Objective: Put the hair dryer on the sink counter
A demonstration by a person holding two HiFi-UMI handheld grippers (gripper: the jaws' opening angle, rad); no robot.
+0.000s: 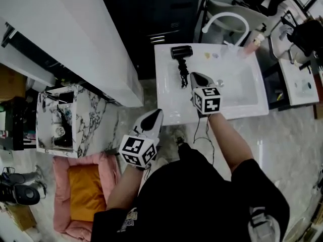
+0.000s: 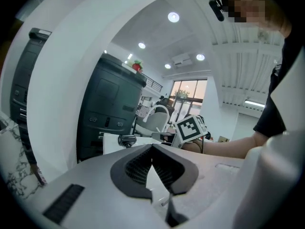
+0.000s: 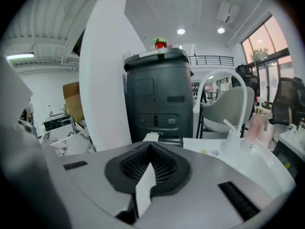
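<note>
**Cabinet** [image 1: 44, 116], marble-patterned: placed at mid left of the head view. An open compartment is shown, but its small contents are not made out.

**Pet bed** [image 1: 61, 205], pink, with an orange cushion [image 1: 86, 190]: laid on the floor [image 1: 123, 122] at lower left, just below the cabinet.

**Partition** [image 1: 86, 39], white: run diagonally from the upper left toward the centre.

**Left tongs** [image 1: 158, 113]: held over the floor at lower centre and pointed up-frame toward the near left corner of the surface [image 1: 169, 105]. In the left gripper view the left tongs [image 2: 152, 147] are seen closed tip to tip, with nothing gripped between them.

**Hair dryer** [image 1: 181, 53], black: laid on the white surface at its upper left part, near the back edge. Its head is at the top and its coiled cord [image 1: 182, 78] is trailed down-frame. In the left gripper view it is seen at centre left [image 2: 127, 140], beyond the tongs.

**Right tongs** [image 1: 195, 76]: held over the surface at centre, just right of the cord and well below the dryer's head. In the right gripper view the right tongs [image 3: 150, 144] are seen closed, with nothing held.

**Basin** [image 1: 237, 87]: sunk in the right part of the surface.

**Faucet** [image 1: 227, 19], white and arched: mounted behind the basin, upper right of centre.

**Bottle** [image 1: 251, 44], pink: stood just right of the faucet.
</note>
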